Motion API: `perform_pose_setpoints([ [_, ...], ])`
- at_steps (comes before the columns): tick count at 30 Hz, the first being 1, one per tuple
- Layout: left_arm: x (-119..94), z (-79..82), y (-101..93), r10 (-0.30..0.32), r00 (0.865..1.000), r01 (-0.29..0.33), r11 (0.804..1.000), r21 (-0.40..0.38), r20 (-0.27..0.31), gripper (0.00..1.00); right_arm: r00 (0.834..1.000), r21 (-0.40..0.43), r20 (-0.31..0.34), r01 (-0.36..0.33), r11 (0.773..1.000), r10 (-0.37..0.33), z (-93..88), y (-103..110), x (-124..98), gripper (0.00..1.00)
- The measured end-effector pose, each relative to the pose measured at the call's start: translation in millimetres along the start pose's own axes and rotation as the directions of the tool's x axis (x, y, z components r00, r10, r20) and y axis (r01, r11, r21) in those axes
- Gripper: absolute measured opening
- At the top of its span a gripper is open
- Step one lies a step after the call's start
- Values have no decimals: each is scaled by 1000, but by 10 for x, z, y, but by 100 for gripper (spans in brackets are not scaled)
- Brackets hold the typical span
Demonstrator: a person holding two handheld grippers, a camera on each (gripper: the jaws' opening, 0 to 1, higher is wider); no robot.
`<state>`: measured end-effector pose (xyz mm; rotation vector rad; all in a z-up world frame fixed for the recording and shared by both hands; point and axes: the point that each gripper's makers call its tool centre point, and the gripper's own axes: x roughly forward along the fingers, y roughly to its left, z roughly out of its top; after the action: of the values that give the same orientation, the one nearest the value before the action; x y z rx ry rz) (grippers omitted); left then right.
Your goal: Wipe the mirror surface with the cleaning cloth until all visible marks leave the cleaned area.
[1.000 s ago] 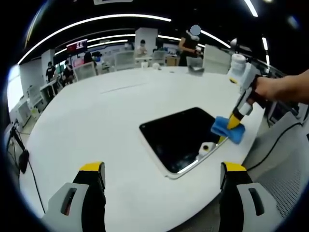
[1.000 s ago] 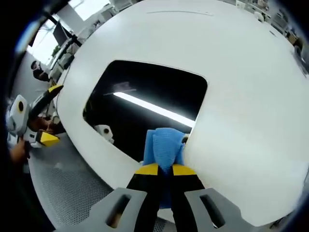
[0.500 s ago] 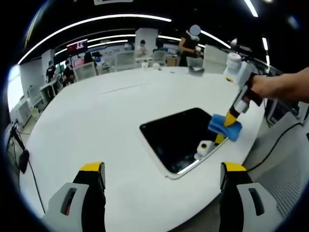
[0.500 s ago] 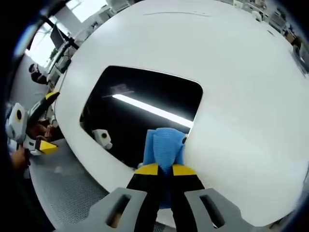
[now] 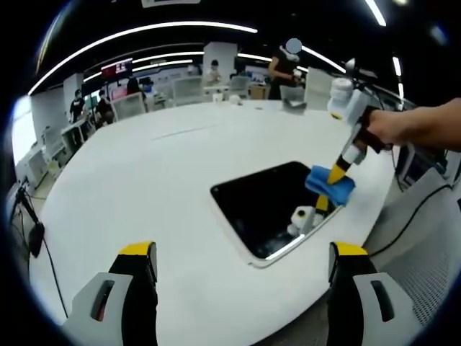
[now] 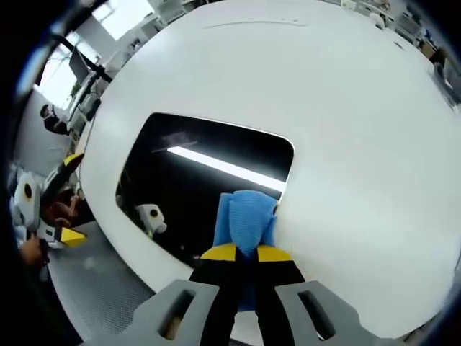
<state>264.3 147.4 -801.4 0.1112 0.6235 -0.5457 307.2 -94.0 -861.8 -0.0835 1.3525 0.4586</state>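
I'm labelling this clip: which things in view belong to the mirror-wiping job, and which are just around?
Job:
mirror
blue cloth
right gripper, jaws shut on it

Just around:
left gripper, jaws open
white table
chairs

Bright overhead strip lights [image 5: 144,30], glare streak in the mirror [image 6: 227,167], strong fisheye bending, soft blurred edges

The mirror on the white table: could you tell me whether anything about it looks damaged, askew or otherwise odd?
Nothing stands out. The mirror lies flat on the table, uncracked, reflecting a ceiling light strip. The right gripper holds the blue cloth at the mirror's edge. Any marks are too faint to tell.
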Motion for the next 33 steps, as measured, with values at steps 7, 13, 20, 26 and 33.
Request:
perform_pose_setpoints([
  [7, 1, 1, 4, 2, 1000, -2, 1000, 0, 1, 100, 1000, 12, 2, 0, 1000, 0, 98, -40, 23, 2],
  [13, 2, -3, 9, 3, 1000, -3, 1000, -3, 1, 100, 1000, 17, 2, 3, 1000, -3, 146, -40, 11, 2],
  [20, 1, -6, 8, 3, 1000, -3, 1000, -4, -1, 100, 1000, 15, 6, 14, 1000, -14, 251, -60, 10, 2],
  [26, 1, -4, 8, 2, 1000, -2, 1000, -1, 0, 100, 1000, 14, 5, 19, 1000, -19, 367, -113, 46, 2],
  [33, 6, -9, 7, 2, 1000, -2, 1000, 2, -2, 100, 1000, 37, 9, 16, 999, -16, 487, -163, 68, 2],
])
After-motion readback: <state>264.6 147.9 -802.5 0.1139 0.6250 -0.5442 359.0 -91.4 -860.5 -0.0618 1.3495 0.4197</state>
